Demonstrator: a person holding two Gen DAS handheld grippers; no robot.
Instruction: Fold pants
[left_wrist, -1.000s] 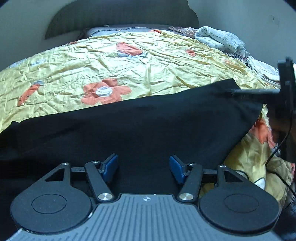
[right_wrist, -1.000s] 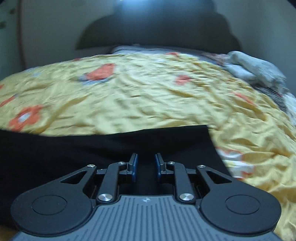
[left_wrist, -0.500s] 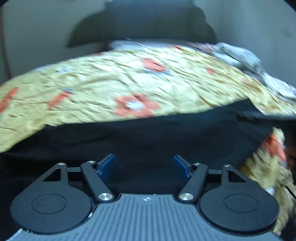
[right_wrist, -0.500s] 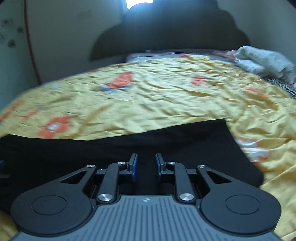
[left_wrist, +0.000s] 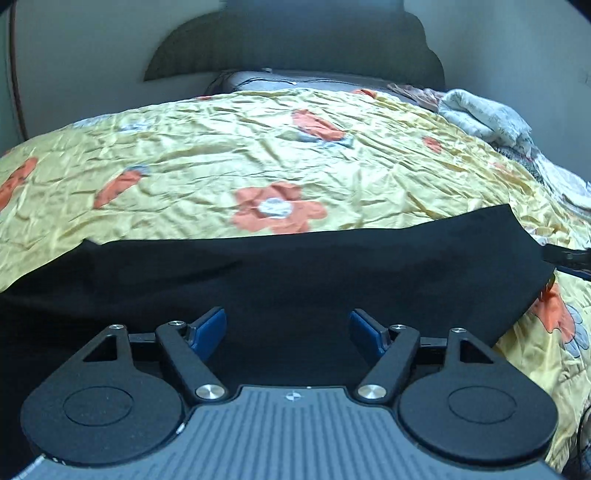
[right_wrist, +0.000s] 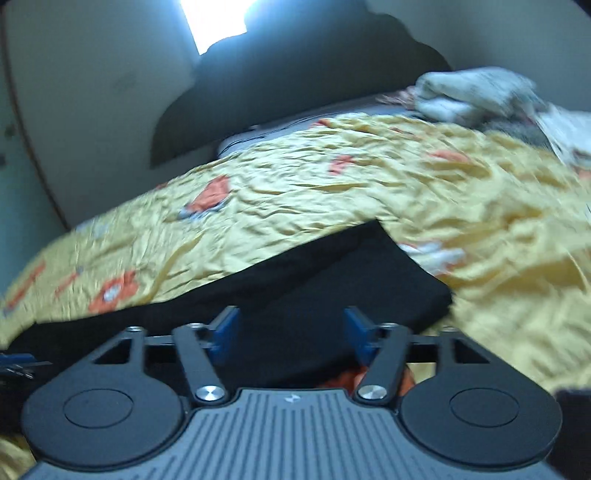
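Observation:
Black pants (left_wrist: 295, 273) lie flat across the near part of a bed, and they also show in the right wrist view (right_wrist: 314, 280). My left gripper (left_wrist: 288, 328) is open and empty just above the pants' near edge. My right gripper (right_wrist: 291, 332) is open and empty over the pants' right end, tilted. The tip of the right gripper shows at the right edge of the left wrist view (left_wrist: 565, 256).
The bed has a yellow cover with orange flowers (left_wrist: 258, 166). A dark headboard (left_wrist: 295, 48) stands at the back. A crumpled white cloth (left_wrist: 484, 118) lies at the back right. Walls close in on both sides.
My right gripper has opened from nearly shut and let the pants go, and it has tilted. My left gripper has stayed open and shifted over the pants.

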